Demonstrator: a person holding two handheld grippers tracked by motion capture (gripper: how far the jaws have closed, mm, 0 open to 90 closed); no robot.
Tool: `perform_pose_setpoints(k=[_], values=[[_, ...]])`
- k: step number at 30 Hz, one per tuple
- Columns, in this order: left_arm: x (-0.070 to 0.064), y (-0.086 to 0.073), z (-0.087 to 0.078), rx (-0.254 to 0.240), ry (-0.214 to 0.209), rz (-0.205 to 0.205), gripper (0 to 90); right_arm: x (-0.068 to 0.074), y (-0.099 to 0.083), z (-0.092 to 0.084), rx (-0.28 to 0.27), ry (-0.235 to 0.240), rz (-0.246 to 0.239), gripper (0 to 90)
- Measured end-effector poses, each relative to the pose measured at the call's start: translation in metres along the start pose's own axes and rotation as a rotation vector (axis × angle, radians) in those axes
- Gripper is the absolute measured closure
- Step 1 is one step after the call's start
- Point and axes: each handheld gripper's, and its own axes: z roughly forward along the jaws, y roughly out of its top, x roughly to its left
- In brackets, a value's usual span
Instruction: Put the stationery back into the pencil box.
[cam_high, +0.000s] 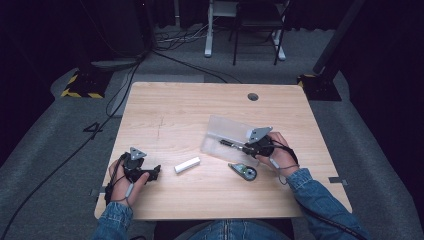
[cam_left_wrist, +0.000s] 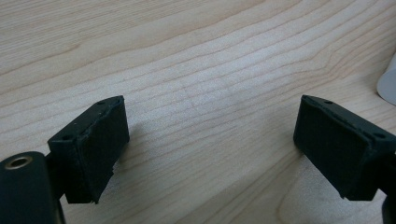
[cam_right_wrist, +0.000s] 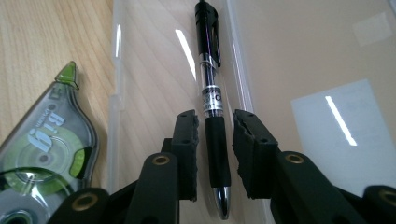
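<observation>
Pen (cam_right_wrist: 212, 100) lies in the clear case (cam_right_wrist: 299, 56), between the right gripper (cam_right_wrist: 215, 135) pads (slightly parted, not pressing it). Left gripper (cam_left_wrist: 210, 140) is spread wide, well apart from the case; correction tape (cam_right_wrist: 44, 154) sits just beside the case.

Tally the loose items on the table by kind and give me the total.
Pens: 1, the black pen lying in the case
Correction tape dispensers: 1, green and grey correction tape dispenser
Clear plastic cases: 1, clear case
White erasers: 1, white eraser
Total: 4
</observation>
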Motion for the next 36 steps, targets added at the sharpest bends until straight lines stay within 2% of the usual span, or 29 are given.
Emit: perform_pose_setpoints(k=[5,12,21,31,36], values=[[0.000,0.000,0.000,-0.002,-0.003,0.001,10.6,0.000,0.002,-0.005,-0.023,0.001,0.020,67.8],[0.000,0.000,0.000,-0.002,-0.005,0.004,10.6,0.001,0.003,-0.021,-0.090,0.031,0.098,65.2],[0.000,0.000,0.000,-0.001,-0.006,0.004,10.5,0.012,-0.003,-0.044,-0.148,0.085,0.230,52.9],[0.000,0.001,0.001,0.000,-0.007,0.005,10.5,0.027,-0.008,-0.063,-0.185,0.099,0.278,45.5],[0.000,0.001,0.001,0.000,-0.008,0.006,10.4,0.035,-0.014,-0.069,-0.176,0.100,0.302,42.6]])
